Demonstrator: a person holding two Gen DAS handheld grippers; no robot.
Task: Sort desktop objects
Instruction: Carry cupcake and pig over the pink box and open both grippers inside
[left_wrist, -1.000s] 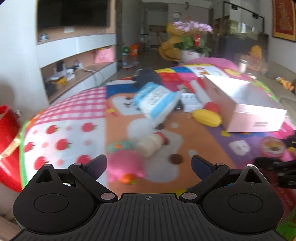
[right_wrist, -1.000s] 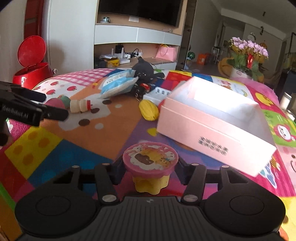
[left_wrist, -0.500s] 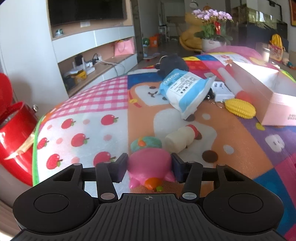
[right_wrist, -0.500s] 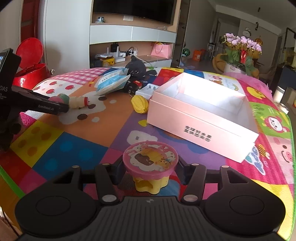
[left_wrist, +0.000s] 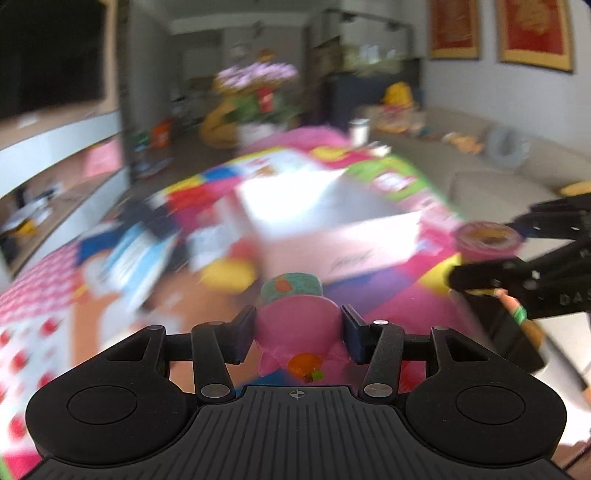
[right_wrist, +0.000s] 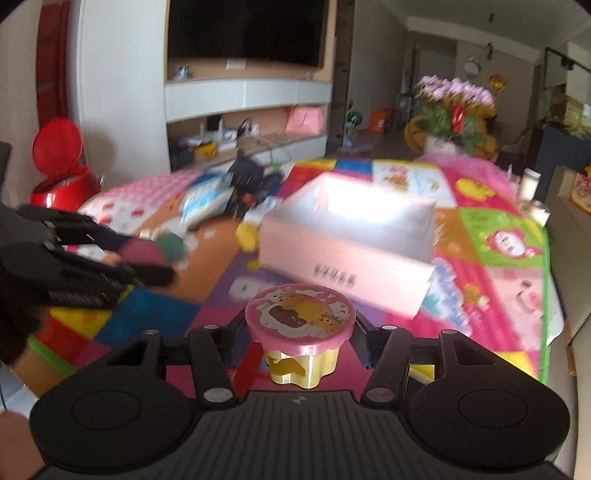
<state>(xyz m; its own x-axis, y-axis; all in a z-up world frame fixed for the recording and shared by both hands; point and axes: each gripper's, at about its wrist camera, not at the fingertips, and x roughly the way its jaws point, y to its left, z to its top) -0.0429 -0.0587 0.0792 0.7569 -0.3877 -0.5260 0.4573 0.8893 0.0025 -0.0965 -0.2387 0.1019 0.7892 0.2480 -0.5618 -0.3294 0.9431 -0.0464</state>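
My left gripper (left_wrist: 297, 334) is shut on a pink toy with a green cap (left_wrist: 297, 325) and holds it above the colourful mat. It shows at the left of the right wrist view (right_wrist: 147, 258). My right gripper (right_wrist: 300, 345) is shut on a yellow cup with a pink lid (right_wrist: 300, 328), also held up; it shows at the right of the left wrist view (left_wrist: 485, 240). The open pink box (right_wrist: 343, 258) lies ahead of both grippers; it also shows in the left wrist view (left_wrist: 332, 236).
A yellow corn-like toy (left_wrist: 227, 273), a blue-white packet (right_wrist: 207, 195) and dark items (right_wrist: 247, 173) lie left of the box. A red bin (right_wrist: 59, 162) stands off the mat's left edge. A flower pot (right_wrist: 452, 122) stands beyond the mat.
My left gripper closed on the pink toy, lifted it and swung right toward the box. My right gripper kept the cup and rose, drawing nearer to the box.
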